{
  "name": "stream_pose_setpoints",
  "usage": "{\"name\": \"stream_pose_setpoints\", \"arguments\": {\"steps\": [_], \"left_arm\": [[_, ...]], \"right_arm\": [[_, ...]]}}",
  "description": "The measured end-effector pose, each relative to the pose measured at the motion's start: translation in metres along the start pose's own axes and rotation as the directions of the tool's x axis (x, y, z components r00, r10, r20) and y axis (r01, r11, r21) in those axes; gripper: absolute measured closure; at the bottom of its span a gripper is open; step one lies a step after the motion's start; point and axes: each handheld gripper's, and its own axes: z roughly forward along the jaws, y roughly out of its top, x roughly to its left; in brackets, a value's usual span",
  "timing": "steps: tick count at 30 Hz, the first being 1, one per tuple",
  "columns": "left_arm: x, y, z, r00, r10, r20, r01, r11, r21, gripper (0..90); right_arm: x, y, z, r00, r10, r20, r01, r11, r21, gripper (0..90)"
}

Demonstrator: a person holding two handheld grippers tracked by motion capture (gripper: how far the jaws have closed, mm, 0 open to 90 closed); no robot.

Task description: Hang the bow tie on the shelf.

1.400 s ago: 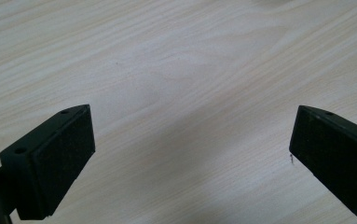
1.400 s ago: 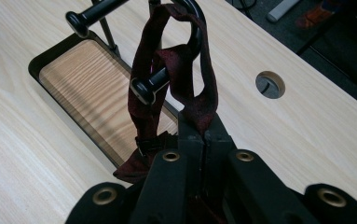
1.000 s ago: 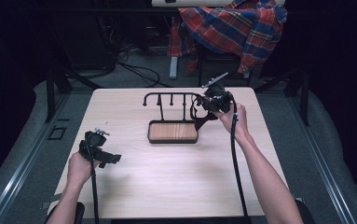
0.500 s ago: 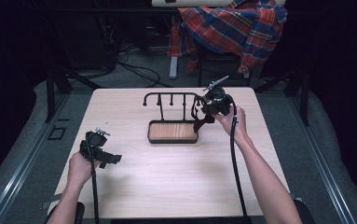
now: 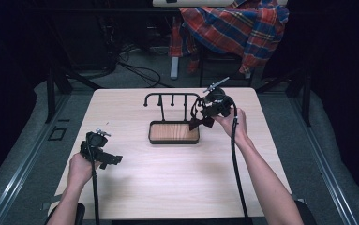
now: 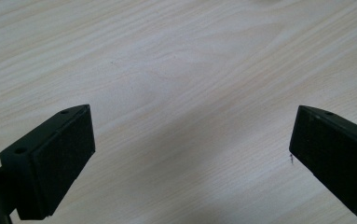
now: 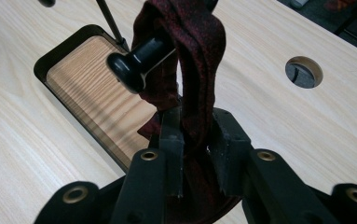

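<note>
The bow tie [image 5: 200, 123] is dark red, with a finely mottled weave that shows in the right gripper view [image 7: 192, 60]. In the high view it hangs just right of centre, its bow spread left to right just above the right end of the tray [image 5: 174, 132], while its strap runs up toward the right end of the rack [image 5: 171, 99]. In the right gripper view the strap forms a loop whose long axis runs up and down the frame, and it passes around a black knob-tipped peg [image 7: 136, 58] that points toward the lower left of the frame.

The right gripper [image 7: 195, 144] has its jaws pressed together on the strap's lower part, with fabric bulging out beneath them. In the high view this gripper [image 5: 204, 112] sits right of centre, held by the right hand [image 5: 231, 123].

The tray has a black rim and a wood-grain floor, and lies at centre on the pale wooden table [image 5: 177, 178].

The left gripper [image 5: 114, 159] is at the lower left of the high view, in the left hand [image 5: 79, 169]. Its jaws are spread wide over bare tabletop [image 6: 181, 93] in its own view.
</note>
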Motion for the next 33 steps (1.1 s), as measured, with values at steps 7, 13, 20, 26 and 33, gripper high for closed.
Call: {"name": "stream_pose_setpoints", "arguments": {"steps": [7,13,20,26,33], "left_arm": [[0.000,0.000,0.000,1.0000,0.004,0.000,-0.004,1.0000,0.000,0.1],[0.000,0.000,0.000,1.0000,0.005,0.001,-0.005,1.0000,0.001,0.1],[0.000,0.000,0.000,1.0000,0.005,0.001,-0.005,1.0000,0.000,0.1],[-0.001,0.000,0.000,1.0000,0.006,0.001,-0.006,1.0000,0.000,0.1],[-0.001,0.000,0.000,1.0000,0.003,0.001,-0.003,1.0000,0.000,0.1]], "right_arm": [[-0.002,-0.001,-0.003,0.9999,-0.001,-0.017,0.001,1.000,-0.002,63.8],[-0.001,-0.001,-0.008,0.9996,-0.006,-0.028,0.006,1.000,-0.009,54.5],[0.001,-0.002,-0.017,0.9988,-0.019,-0.045,0.019,1.000,-0.003,42.8],[0.006,-0.004,-0.032,0.9971,-0.043,-0.064,0.043,0.999,-0.002,33.7],[0.018,-0.007,-0.050,0.9942,-0.074,-0.078,0.077,0.996,0.035,21.6]]}}
